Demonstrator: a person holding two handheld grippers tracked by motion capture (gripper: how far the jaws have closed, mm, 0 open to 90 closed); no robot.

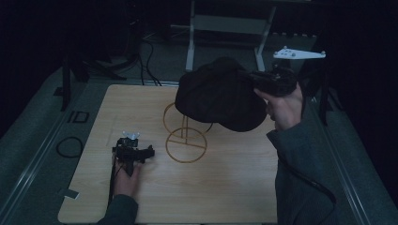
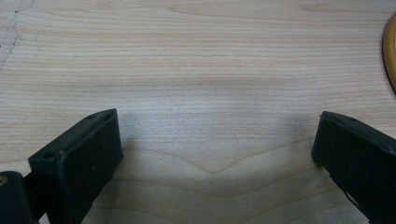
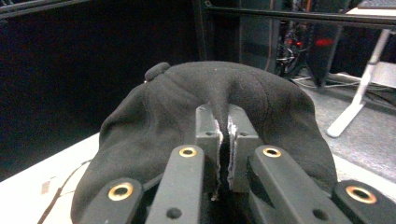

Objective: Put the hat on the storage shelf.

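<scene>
Right gripper [image 3: 223, 140] is clamped on a fold of the black cap [image 1: 220, 93], held above the wire stand [image 1: 186, 138]. Soft, light fabric, likely droops; the stiffer brim looks the better hold. Left gripper [image 1: 134, 153], jaws apart, rests left of the stand.

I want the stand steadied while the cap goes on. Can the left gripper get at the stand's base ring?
Probably yes: the left gripper rests open on the table beside the base ring, with bare wood between.

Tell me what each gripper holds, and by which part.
The right gripper pinches a fold of the black cap's fabric, holding it above the wooden stand. The left gripper is open on the table, holding nothing.
</scene>
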